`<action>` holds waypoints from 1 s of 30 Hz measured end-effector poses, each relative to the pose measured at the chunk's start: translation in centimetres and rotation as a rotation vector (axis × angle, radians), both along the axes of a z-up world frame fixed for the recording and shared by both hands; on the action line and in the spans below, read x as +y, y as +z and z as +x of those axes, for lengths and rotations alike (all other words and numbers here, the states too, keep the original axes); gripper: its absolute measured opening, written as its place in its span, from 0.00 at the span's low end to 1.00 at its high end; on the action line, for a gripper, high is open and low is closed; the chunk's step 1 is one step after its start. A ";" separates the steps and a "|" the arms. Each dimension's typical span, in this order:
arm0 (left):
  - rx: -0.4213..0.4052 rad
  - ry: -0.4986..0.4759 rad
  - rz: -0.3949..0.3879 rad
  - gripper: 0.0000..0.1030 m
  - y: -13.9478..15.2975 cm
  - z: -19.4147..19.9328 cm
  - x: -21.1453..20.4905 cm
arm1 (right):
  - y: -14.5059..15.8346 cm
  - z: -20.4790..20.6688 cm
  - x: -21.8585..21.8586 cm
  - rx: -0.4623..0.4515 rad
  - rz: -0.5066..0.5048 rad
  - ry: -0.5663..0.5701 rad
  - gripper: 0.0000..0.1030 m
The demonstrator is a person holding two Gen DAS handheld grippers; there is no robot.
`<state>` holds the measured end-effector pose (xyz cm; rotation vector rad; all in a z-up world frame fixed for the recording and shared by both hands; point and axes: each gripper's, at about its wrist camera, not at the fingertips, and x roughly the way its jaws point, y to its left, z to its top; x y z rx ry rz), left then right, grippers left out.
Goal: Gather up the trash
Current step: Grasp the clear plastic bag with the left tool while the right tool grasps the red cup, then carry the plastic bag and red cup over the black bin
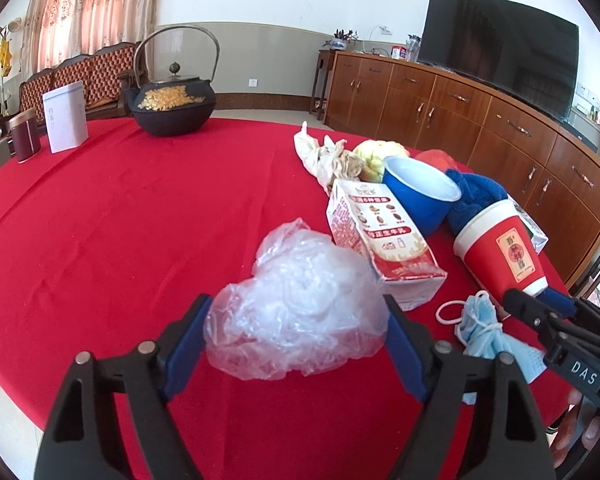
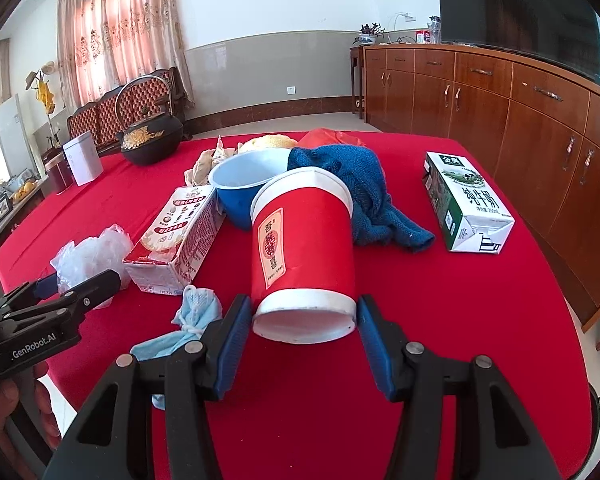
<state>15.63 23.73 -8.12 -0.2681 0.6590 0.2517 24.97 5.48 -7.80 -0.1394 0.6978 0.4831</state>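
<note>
The right gripper (image 2: pixel 304 320) stood with jaws spread on either side of the cup (image 2: pixel 302 256), not quite pinching it. The red cup lay on its side on the tablecloth (image 2: pixel 460 320), base between the jaws, long axis running straight ahead, its mouth against the blue bowl (image 2: pixel 240 184); what the bowl held could not be made out. The left gripper (image 1: pixel 298 332) was likewise released around a crumpled clear bag (image 1: pixel 300 308), which filled the gap between the pads. Just left of the right jaws lay a blue mask (image 2: pixel 192 316); beyond it, a red carton (image 2: pixel 180 236). Right of the jaws lay a green carton (image 2: pixel 466 208). The left gripper's body read "GenRobot.AI".
</note>
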 end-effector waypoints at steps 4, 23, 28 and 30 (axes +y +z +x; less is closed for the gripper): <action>0.005 -0.015 -0.015 0.56 0.0 0.0 -0.1 | -0.1 0.1 0.3 0.002 -0.003 0.023 0.55; -0.084 -0.085 -0.006 0.42 3.7 -2.4 -3.7 | 3.3 -3.4 -4.6 -0.072 0.075 -0.033 0.53; -0.106 -0.142 0.003 0.42 5.1 -2.6 -6.4 | 4.9 -4.9 -7.8 -0.108 0.073 -0.081 0.53; -0.114 -0.166 0.006 0.42 5.6 -2.6 -7.7 | 5.5 -5.5 -9.4 -0.118 0.073 -0.104 0.53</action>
